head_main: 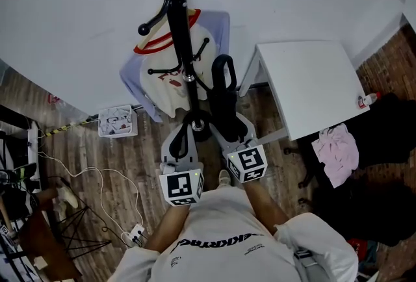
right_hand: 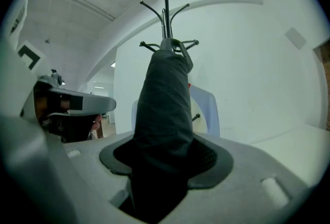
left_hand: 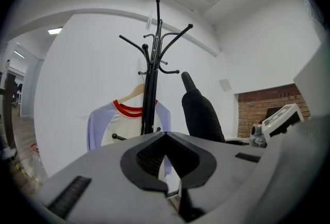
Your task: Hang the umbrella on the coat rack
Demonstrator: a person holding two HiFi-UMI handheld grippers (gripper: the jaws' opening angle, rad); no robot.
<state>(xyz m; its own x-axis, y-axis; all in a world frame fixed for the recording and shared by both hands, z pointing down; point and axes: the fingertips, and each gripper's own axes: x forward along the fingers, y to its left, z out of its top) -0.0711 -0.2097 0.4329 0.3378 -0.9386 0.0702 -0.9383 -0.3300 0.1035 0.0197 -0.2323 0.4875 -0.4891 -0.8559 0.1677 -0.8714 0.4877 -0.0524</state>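
The black coat rack point(head_main: 177, 27) stands against the white wall, and a white shirt point(head_main: 166, 79) with a red collar hangs low on it. My right gripper point(head_main: 227, 130) is shut on a folded black umbrella point(head_main: 222, 95), held upright just right of the pole. In the right gripper view the umbrella point(right_hand: 165, 99) fills the space between the jaws of my right gripper point(right_hand: 165, 153) and its top end covers the rack's hooks point(right_hand: 166, 16). My left gripper point(head_main: 186, 132) is shut and empty, left of the umbrella point(left_hand: 201, 114), facing the rack point(left_hand: 152, 78) and shirt point(left_hand: 129, 125).
A white table point(head_main: 312, 86) stands to the right with a small bottle point(head_main: 367, 100) at its edge. A pink cloth point(head_main: 337, 152) lies on a dark seat beyond it. On the wooden floor at the left are a white box point(head_main: 117, 121) and a power strip point(head_main: 133, 233) with cables.
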